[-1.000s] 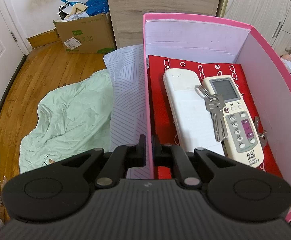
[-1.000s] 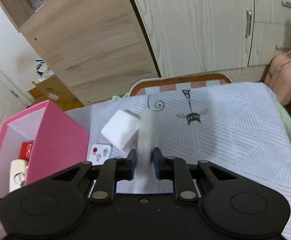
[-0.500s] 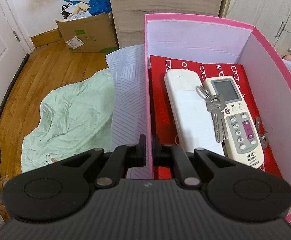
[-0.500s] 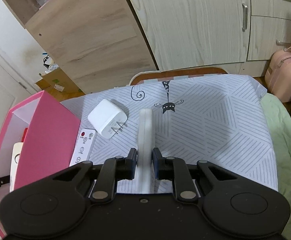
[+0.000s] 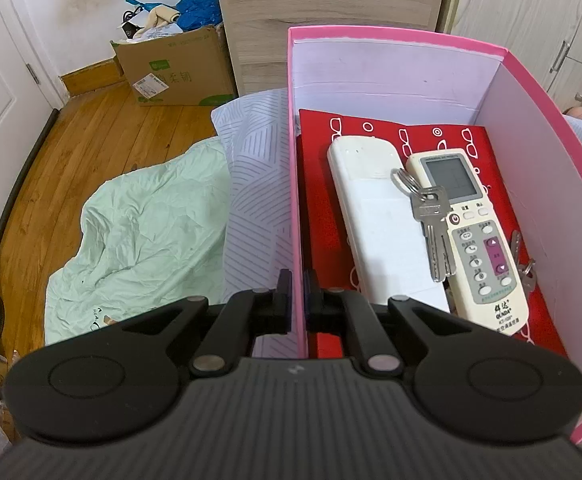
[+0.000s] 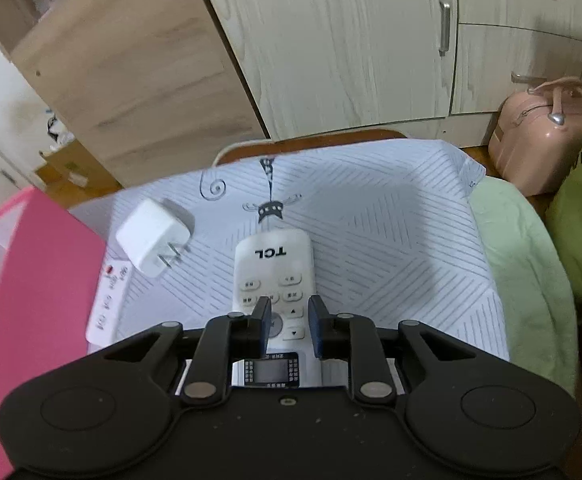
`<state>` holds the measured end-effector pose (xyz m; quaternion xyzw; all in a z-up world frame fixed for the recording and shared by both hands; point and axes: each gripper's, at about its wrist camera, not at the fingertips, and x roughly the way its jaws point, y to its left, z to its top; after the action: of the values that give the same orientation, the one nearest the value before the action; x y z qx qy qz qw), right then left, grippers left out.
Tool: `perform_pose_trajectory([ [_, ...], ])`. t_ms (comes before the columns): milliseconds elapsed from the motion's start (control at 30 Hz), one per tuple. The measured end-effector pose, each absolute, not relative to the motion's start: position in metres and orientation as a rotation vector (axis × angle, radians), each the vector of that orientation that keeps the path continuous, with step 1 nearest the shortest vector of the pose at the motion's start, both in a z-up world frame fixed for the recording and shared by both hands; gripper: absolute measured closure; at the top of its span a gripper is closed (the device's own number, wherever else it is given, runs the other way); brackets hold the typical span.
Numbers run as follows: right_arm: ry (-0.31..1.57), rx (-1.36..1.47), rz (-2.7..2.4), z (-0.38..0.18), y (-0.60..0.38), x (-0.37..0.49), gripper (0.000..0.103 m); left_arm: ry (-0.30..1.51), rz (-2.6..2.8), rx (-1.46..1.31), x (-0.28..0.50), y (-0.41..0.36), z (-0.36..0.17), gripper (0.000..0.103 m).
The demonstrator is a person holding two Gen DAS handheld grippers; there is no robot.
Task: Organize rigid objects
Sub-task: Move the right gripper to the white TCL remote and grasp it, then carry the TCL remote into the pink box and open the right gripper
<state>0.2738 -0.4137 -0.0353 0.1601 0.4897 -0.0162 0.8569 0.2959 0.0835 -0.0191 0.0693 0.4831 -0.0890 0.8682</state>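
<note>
My left gripper (image 5: 298, 300) is shut on the left wall of the pink box (image 5: 295, 184). The box holds a white remote lying face down (image 5: 375, 220), a cream remote with a screen (image 5: 471, 240) and a bunch of keys (image 5: 431, 224) on a red liner. My right gripper (image 6: 289, 322) is open just above a white TCL remote (image 6: 273, 268) that lies flat, face up, on the striped cloth. A white plug adapter (image 6: 153, 236) and a slim white remote (image 6: 107, 304) lie to its left beside the pink box (image 6: 39, 280).
The striped white cloth (image 6: 371, 240) covers the table over a pale green sheet (image 6: 523, 260). A pink case (image 6: 539, 144) and white cupboards stand behind. A cardboard box (image 5: 175, 68) sits on the wooden floor at far left.
My right gripper held the TCL remote on edge, then opened; the remote now lies flat, face up, on the cloth under the fingers. The left gripper kept hold of the box wall.
</note>
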Motion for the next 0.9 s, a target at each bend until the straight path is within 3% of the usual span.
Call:
perform_pose_trajectory([
  [33,1.033,0.334,-0.024,-0.036,-0.413,0.274,0.077,1.012,-0.186,0.145,0.296,0.084,-0.019,0.098],
  [100,1.028,0.322,-0.007,-0.037,-0.41,0.275,0.059,1.011,-0.187,0.144,0.296,0.083,-0.019,0.098],
  [200,1.028,0.252,-0.011,-0.037,-0.399,0.276,0.043,1.011,-0.187,0.146,0.296,0.083,-0.019,0.098],
  [400,1.046,0.078,-0.032,-0.053,-0.371,0.286,0.039,1.011,-0.187,0.147,0.296,0.083,-0.019,0.098],
  [567,0.997,-0.008,-0.024,-0.053,-0.359,0.288,0.042,1.016,-0.193,0.142,0.296,0.084,-0.019,0.098],
  [900,0.824,0.069,0.085,0.011,-0.344,0.257,0.042,1.03,-0.212,0.114,0.298,0.09,-0.022,0.1],
])
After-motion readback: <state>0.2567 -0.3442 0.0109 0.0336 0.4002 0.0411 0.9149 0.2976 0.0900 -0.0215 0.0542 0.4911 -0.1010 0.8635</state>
